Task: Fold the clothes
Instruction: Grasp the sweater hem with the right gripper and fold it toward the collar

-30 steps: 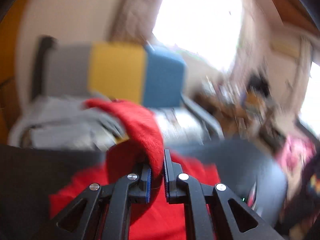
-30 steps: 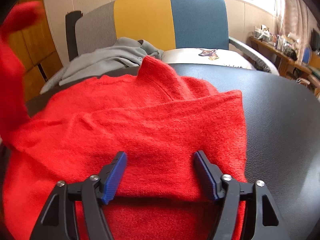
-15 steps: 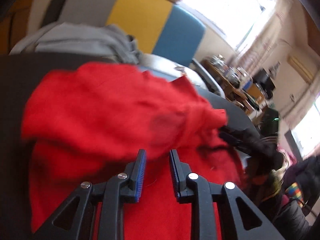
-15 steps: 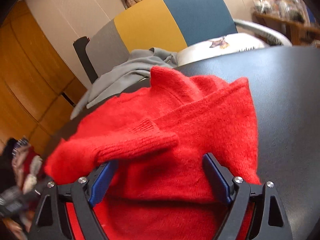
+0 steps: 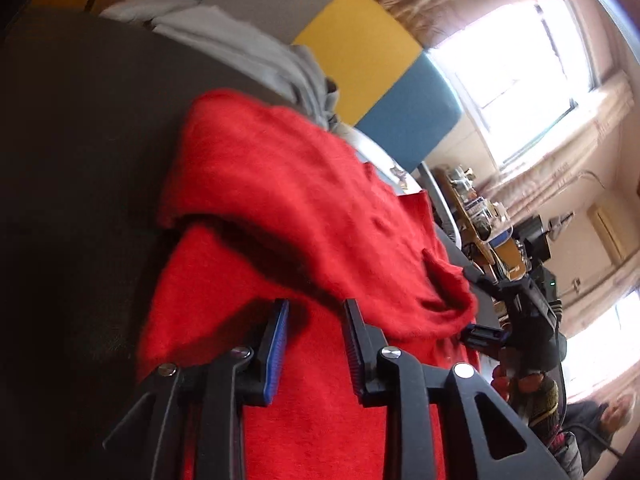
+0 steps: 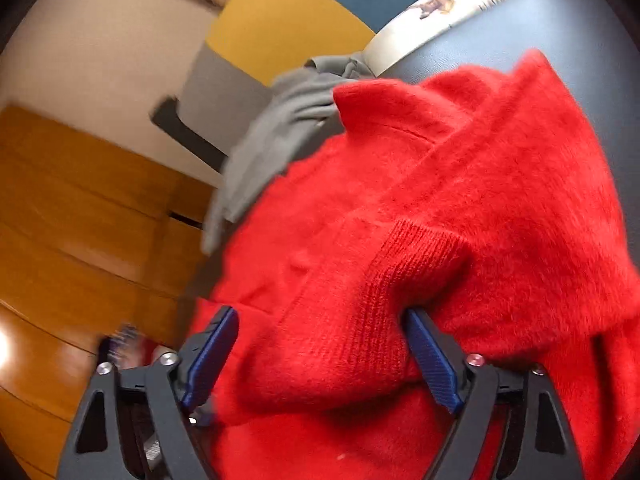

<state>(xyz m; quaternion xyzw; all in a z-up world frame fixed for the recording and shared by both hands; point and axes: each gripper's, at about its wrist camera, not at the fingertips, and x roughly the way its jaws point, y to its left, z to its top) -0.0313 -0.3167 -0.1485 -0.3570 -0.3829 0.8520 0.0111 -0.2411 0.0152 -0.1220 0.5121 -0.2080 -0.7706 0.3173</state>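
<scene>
Lying across the dark worktop [image 5: 72, 168]: one red sweater [image 5: 304, 208], fuzzy knit, partly folded, collar toward the far edge.

Sleeve [image 6: 404, 280]: ribbed cuff, laid across the sweater's body, long axis running left to right across the garment, cuff end nearest the right claw.

Left claw [image 5: 316, 344]: jaws a little apart, nothing between them, hovering low over the sweater's near left portion; the sleeve's fold lies just beyond its tips.

Right claw [image 6: 324, 356]: jaws wide apart, cuff sitting between them and resting against the right-hand finger; not clamped, as far as the blurred view allows.

Beyond the far edge: chair back [image 5: 360, 60] in grey, yellow and blue panels, with a grey garment [image 6: 276, 132] draped over the seat, apart from the sweater or possibly touching its collar.

Judgement: sleeves appear brought in; the body still wants folding along its length. The right claw is nearer the cuff, the left nearer the hem side.
</scene>
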